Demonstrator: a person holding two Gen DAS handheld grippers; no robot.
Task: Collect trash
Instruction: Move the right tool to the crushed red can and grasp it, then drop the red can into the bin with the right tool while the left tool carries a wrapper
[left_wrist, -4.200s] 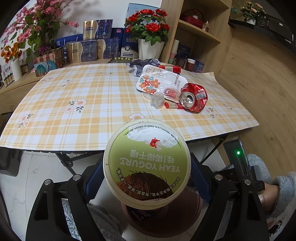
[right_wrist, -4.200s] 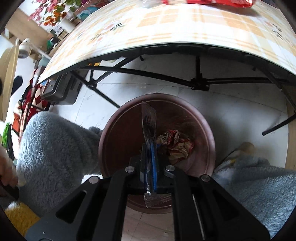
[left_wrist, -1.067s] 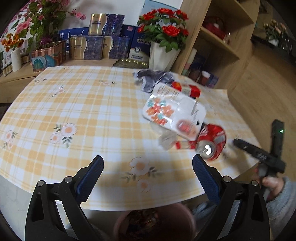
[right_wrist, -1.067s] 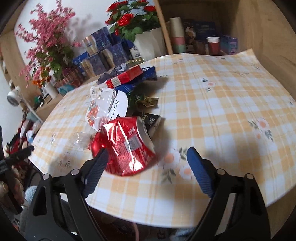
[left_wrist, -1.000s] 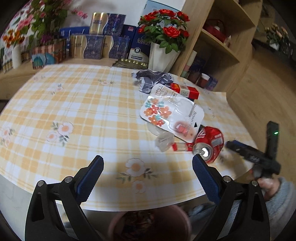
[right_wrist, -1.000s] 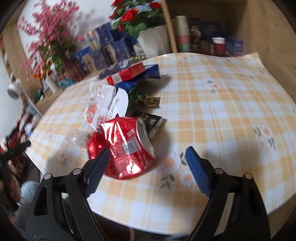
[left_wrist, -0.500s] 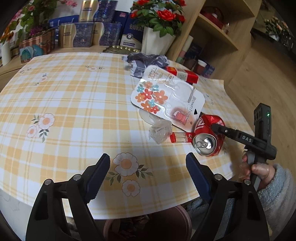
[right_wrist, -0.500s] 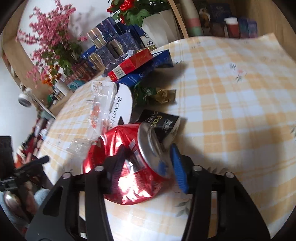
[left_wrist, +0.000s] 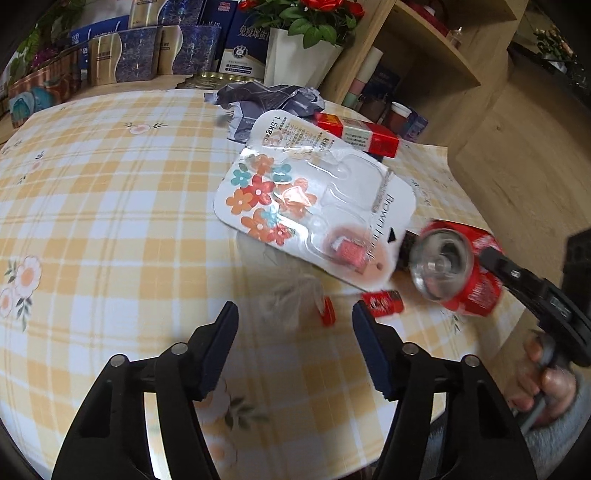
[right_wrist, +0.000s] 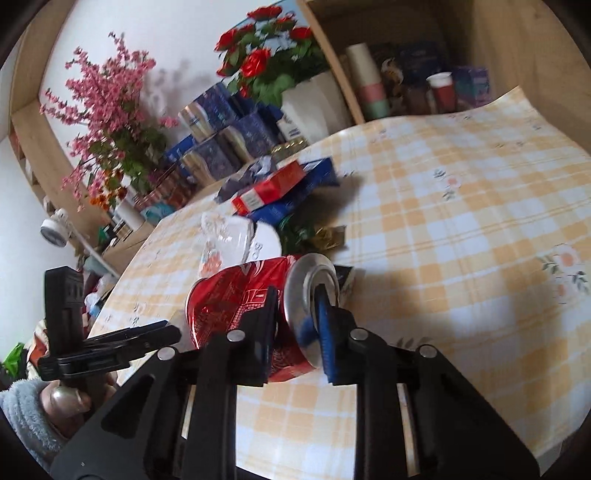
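Now, from the left wrist, the left gripper (left_wrist: 293, 334) hangs over the near part of the checked worktop (left_wrist: 110, 221), its jaws part open with nothing pressed between them; they have just been closing. Ahead of them, just on the near side of the flowered blister pack (left_wrist: 314, 206), lie a crumpled clear plastic scrap (left_wrist: 286, 299) and a small red-capped tube (left_wrist: 369, 306). To the right of the blister pack the crushed red can (left_wrist: 458, 273) is pinched by the right gripper's black finger, with the person's hand (left_wrist: 546, 380) on the handle below. A red carton (left_wrist: 364, 134) and a crumpled grey wrapper (left_wrist: 266, 99) lie beyond the blister pack.

From the right wrist, the right gripper (right_wrist: 291, 321) has just been closing and is clamped on the can (right_wrist: 251, 306) near its top end, one blue pad against the silver lid, the other finger across the dented red wall. The can appears slightly raised, beside the blister pack (right_wrist: 236, 240).

The can should be light, thin-walled and slick; the end rim is its stiffest hold. The plastic scrap is flimsy and likely to slip, so pinch it at a bunched fold.
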